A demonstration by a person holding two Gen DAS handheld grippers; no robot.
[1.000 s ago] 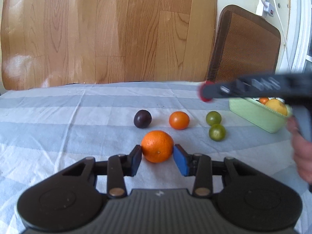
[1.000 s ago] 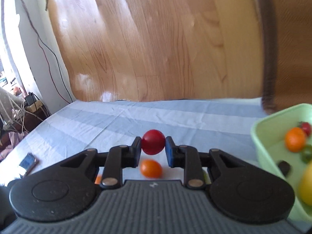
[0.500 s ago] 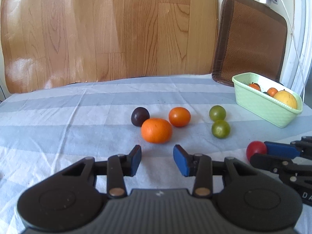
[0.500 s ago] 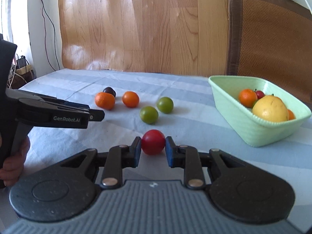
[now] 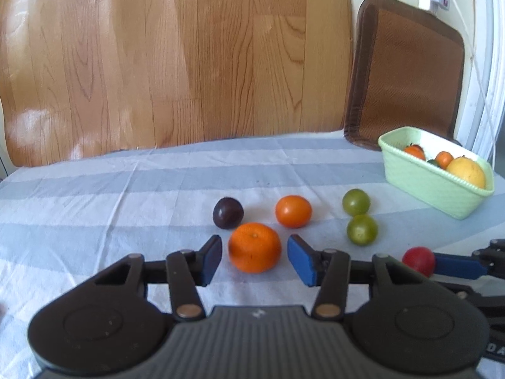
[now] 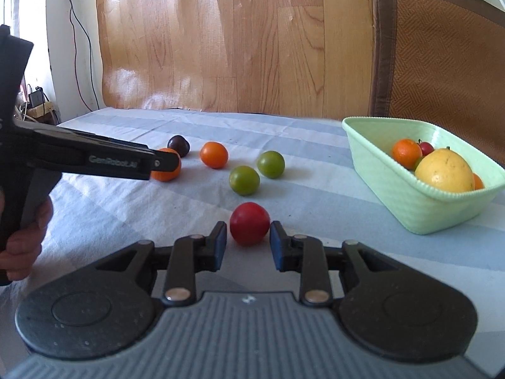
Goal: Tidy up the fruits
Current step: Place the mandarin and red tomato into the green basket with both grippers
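Observation:
An orange mandarin rests on the striped cloth between the blue pads of my left gripper. Its jaws are opening, with a gap on each side of the fruit. A red fruit sits on the cloth between the pads of my right gripper. Those jaws are opening too and stand slightly clear of it. The left wrist view shows that red fruit at the right gripper's tip. The green basket holds a yellow fruit and several small ones.
A dark plum, an orange tomato and two green fruits lie loose just beyond the mandarin. A brown chair back stands behind the basket. A hand holds the left gripper.
My right gripper came down with the red fruit to the cloth near the basket, and its pads have parted from it. The left jaws have widened around the mandarin.

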